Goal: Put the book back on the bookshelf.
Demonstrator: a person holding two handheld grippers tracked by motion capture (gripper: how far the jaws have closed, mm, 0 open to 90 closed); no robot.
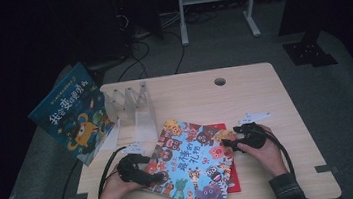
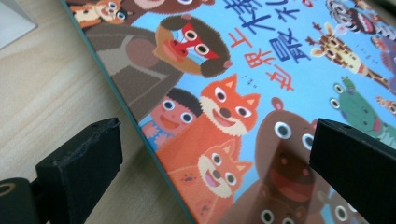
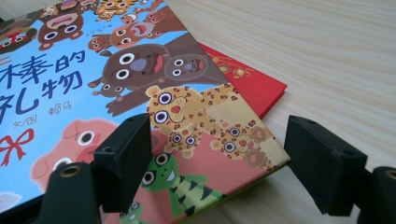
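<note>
Your left gripper (image 1: pixel 149 174) sits at the animal picture book's (image 1: pixel 192 163) nine o'clock edge, jaws released astride it. Your right gripper (image 1: pixel 229 143) sits at its three o'clock corner, jaws released. The book lies flat on the counter (image 1: pixel 254 90), over a red book (image 1: pixel 233 181).

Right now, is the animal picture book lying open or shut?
Shut: the animal picture book lies flat, front cover up, on a red book.

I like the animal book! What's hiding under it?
A flat red book lies under the blue animal picture book, one corner poking out on the pale wooden table. Its cover is mostly hidden.
</note>
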